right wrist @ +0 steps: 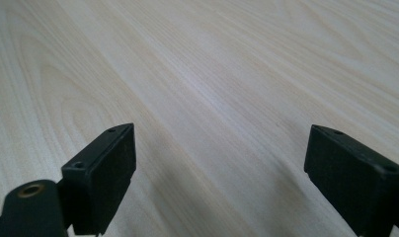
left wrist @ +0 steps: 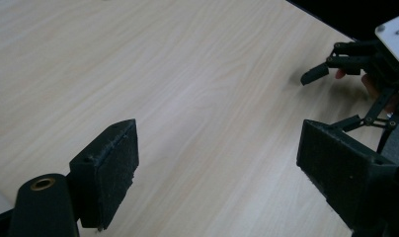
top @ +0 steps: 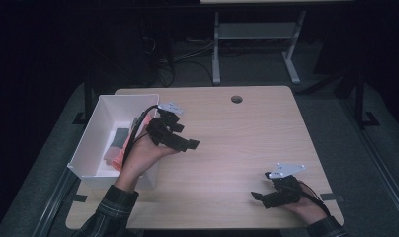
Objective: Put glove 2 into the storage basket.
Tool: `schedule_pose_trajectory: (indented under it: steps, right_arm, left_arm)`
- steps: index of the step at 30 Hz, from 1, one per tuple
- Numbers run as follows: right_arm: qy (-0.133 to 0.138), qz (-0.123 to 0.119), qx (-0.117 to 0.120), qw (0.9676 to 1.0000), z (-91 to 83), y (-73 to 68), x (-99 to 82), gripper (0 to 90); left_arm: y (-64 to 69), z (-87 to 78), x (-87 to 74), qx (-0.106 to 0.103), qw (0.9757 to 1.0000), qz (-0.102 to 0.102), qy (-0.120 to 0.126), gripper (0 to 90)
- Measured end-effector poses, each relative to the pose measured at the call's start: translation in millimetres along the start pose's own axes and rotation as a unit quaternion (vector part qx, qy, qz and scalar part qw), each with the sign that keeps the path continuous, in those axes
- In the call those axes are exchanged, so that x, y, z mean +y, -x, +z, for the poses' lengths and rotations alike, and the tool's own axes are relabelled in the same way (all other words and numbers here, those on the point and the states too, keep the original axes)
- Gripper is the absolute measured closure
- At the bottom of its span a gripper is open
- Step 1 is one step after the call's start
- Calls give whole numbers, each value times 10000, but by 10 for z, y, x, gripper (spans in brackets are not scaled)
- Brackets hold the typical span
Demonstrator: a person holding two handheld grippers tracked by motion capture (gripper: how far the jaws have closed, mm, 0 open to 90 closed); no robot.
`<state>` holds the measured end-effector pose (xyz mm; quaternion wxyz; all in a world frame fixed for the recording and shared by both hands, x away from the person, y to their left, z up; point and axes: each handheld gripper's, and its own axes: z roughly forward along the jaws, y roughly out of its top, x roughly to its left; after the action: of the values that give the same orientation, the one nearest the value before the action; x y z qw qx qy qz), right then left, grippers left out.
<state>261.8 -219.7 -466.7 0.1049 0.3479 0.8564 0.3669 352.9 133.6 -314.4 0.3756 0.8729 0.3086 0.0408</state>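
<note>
My left gripper (top: pixel 185 137) is held over the table (top: pixel 237 148) just right of a white box (top: pixel 96 170), jaws pointing right. In the left gripper view its jaws (left wrist: pixel 217 168) stand wide apart with bare wood between them. My right gripper (top: pixel 262 186) rests low near the front right corner, pointing left. The right gripper view has its jaws (right wrist: pixel 217 173) spread wide over bare tabletop. The right gripper (left wrist: pixel 365 64) also appears far off in the left gripper view, with a hand behind it.
The white box holds a grey flat item (top: pixel 121 137) and a pink-orange item (top: pixel 116 159). A round cable hole (top: pixel 236 99) sits near the table's far edge. A desk frame (top: pixel 257 44) and cables lie on the dark floor beyond.
</note>
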Motion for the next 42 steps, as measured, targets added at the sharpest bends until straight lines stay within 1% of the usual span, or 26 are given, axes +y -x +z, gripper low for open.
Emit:
schedule_pose_trajectory:
  steps: [2,3,4,5,8,9,11,12,16,18,20,22,24,27,29,32,33,34,39,41,42]
  right_arm:
    - [1,14,-3,10000,1,1,-3,122]
    - [16,48,-3,10000,2,0,-2,122]
    - [22,56,-6,10000,4,2,-2,122]
    - [8,57,-7,10000,3,3,-1,122]
    - [-6,-5,6,10000,0,2,0,122]
    - [-8,-14,2,10000,1,0,0,122]
    - [-10,-14,1,10000,1,-2,1,122]
    - [0,6,5,10000,2,-5,1,122]
    - [-24,-13,12,10000,3,-2,0,122]
    - [-20,-10,15,10000,4,2,-1,122]
    - [-19,-3,11,10000,6,1,-1,122]
    - [-8,16,12,10000,8,-7,1,122]
    - [-16,16,18,10000,11,-10,1,122]
    - [-29,26,32,10000,15,-12,1,122]
    - [-44,21,31,10000,15,-12,2,122]
    - [-33,28,27,10000,16,-10,0,122]
    - [-31,38,27,10000,16,-11,0,122]
    - [-31,27,32,10000,14,-9,0,122]
    - [-33,16,27,10000,17,-9,0,122]
    - [-36,6,37,10000,21,-13,0,122]
    - [-39,9,36,10000,24,-17,0,122]
  left_arm:
    - [37,54,-16,-43,10000,28,-17,159]
    - [60,89,-31,-64,10000,5,-9,159]
    - [72,120,-45,-95,9999,37,-66,159]
    - [94,162,-64,-100,9999,8,-37,159]
    - [138,271,-128,-142,9998,73,-130,159]
    - [159,311,-153,-149,9998,64,-130,159]
    - [189,377,-202,-195,9995,110,-207,159]
    - [204,419,-234,-179,9995,135,-233,159]
    - [238,535,-326,-241,9992,196,-270,159]
    - [248,582,-376,-243,9992,238,-210,158]
    - [251,624,-425,-229,9991,303,-207,159]
    - [256,664,-476,-244,9991,302,-181,158]
    - [261,705,-526,-268,9989,347,-166,159]
    - [283,781,-604,-327,9984,412,-229,159]
    - [302,828,-651,-335,9979,491,-271,159]
    - [334,893,-705,-364,9975,516,-309,158]
    - [339,908,-721,-372,9972,552,-350,158]
    - [337,919,-737,-378,9965,633,-397,158]
    - [354,987,-826,-360,9958,711,-439,158]
    - [350,1010,-850,-376,9948,780,-536,158]
    - [354,1025,-864,-377,9947,781,-557,158]
